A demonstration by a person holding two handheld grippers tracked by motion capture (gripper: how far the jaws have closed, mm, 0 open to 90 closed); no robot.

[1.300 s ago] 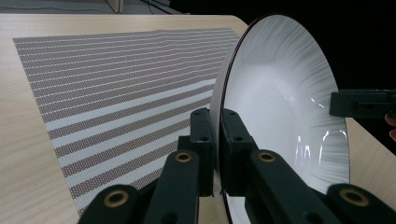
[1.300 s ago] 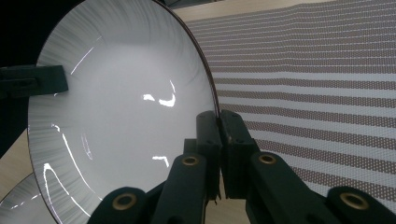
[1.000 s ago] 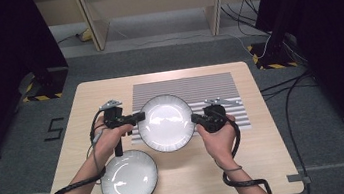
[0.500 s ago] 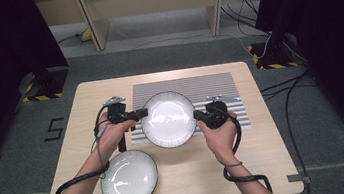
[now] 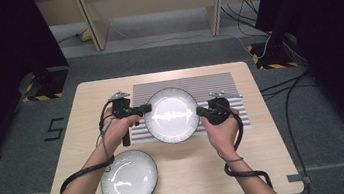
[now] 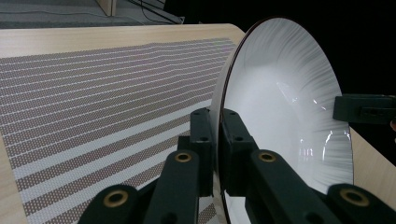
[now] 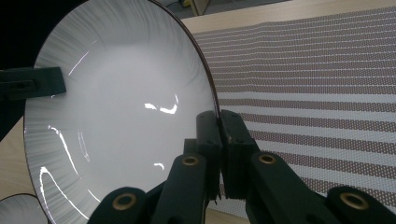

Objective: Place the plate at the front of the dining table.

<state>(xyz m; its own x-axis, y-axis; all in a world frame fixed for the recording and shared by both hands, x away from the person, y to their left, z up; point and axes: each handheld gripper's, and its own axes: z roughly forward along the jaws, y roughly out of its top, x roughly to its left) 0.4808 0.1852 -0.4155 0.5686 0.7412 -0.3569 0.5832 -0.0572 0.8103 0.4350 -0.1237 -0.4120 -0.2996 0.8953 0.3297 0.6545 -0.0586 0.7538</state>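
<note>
A white plate with a dark rim (image 5: 171, 114) is held over the striped mat (image 5: 213, 84), face up in the high view. My left gripper (image 5: 147, 109) is shut on its left rim. My right gripper (image 5: 200, 111) is shut on its right rim. In the left gripper view the jaws (image 6: 215, 140) pinch the plate's edge (image 6: 280, 107), and the other gripper (image 6: 364, 108) shows at the far rim. The right gripper view has its jaws (image 7: 218, 135) clamped on the plate (image 7: 116, 116), with the left gripper (image 7: 32, 84) across it.
A second white plate (image 5: 129, 178) lies on the wooden table (image 5: 269, 165) near its front left, and its rim also peeks into the right gripper view (image 7: 11, 210). The striped mat (image 6: 93, 93) covers the table's far middle. Cables trail from both grippers.
The plate and the left gripper have shifted a little to the right and farther from the person. The right gripper has barely moved. Both grips stay the same.
</note>
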